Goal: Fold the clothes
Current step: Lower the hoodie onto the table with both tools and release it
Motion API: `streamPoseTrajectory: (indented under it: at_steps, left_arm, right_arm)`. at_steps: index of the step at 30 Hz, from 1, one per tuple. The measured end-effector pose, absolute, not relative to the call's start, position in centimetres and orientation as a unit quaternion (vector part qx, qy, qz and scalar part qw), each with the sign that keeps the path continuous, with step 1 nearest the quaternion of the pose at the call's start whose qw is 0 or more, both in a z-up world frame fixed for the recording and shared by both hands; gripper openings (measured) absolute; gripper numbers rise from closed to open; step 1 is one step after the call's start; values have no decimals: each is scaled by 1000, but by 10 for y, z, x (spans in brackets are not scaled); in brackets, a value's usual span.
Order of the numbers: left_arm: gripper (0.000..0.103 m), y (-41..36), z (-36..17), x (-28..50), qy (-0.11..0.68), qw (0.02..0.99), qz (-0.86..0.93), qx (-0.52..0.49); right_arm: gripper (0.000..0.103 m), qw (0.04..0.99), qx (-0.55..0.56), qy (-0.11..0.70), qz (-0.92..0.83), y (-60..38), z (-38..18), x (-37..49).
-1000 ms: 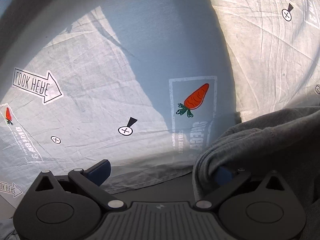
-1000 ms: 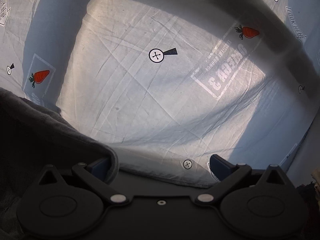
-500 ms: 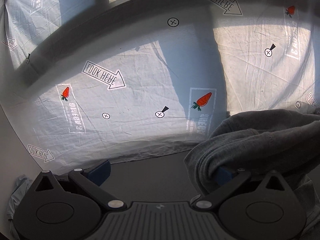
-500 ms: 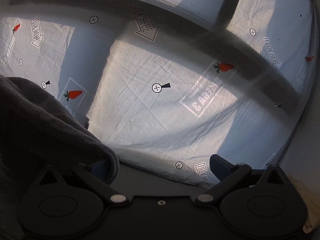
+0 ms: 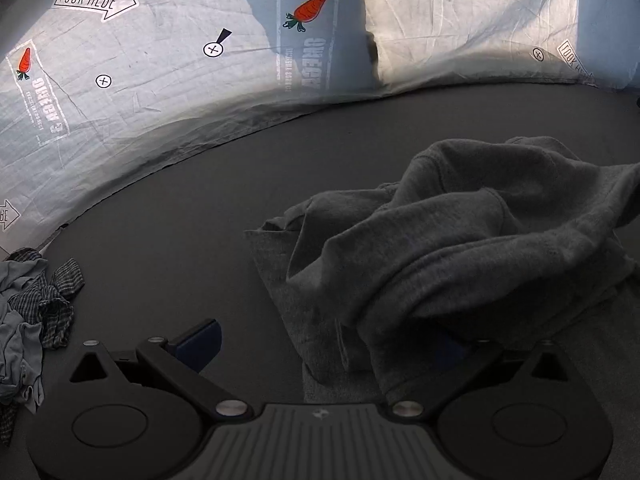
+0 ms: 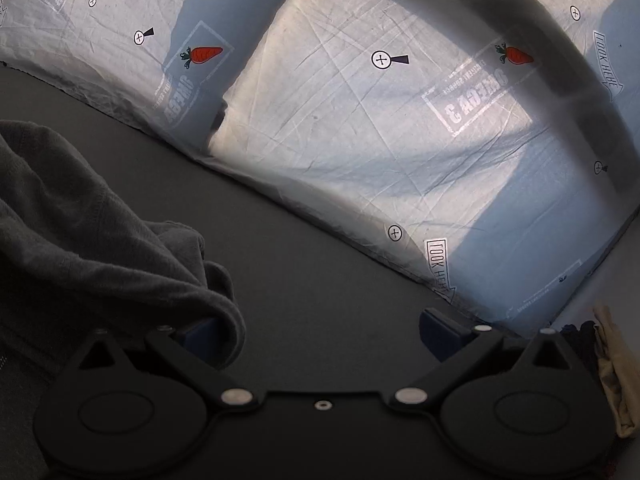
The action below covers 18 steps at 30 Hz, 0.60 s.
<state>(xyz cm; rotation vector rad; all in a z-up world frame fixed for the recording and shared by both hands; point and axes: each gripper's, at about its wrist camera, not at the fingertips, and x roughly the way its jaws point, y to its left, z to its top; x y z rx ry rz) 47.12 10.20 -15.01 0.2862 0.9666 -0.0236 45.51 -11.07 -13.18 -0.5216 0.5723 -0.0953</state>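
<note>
Grey sweatshirt (image 5: 460, 236) lies bunched on the dark table (image 5: 180, 208), one fold draped over the left gripper's (image 5: 324, 340) right finger. That gripper points level across the table, jaws spread wide — gripping nothing. The right gripper (image 6: 320, 332) tilts toward the printed sheet (image 6: 360, 120), jaws likewise wide apart, cloth hanging over its left finger. Checked clothes (image 5: 36, 308) sit heaped at the left.

Soft grey knit garment (image 5: 460, 240), matt dark tabletop (image 5: 180, 200), creased printed sheet (image 6: 360, 120)
</note>
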Motion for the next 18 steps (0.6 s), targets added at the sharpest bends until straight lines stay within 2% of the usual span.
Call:
streamPoseTrajectory:
  at_steps: [6,10,13,18]
  left_arm:
    - [103,106,-145,454,486,854,-131,136]
    - [103,123,-137,441,486,850,-195,57]
    - [103,142,-142,439,463,875,-137,-29]
    - [103,152,-177,451,477,878,-15,-33]
  right_arm:
    - [103,927,-222,302,8,-106,-125,437]
    - [103,941,-168,290,39,-103,-109,437]
    - [103,941,-153,300,31,-103,-113,447]
    - [103,931,-146,334,12,-110,-133,466]
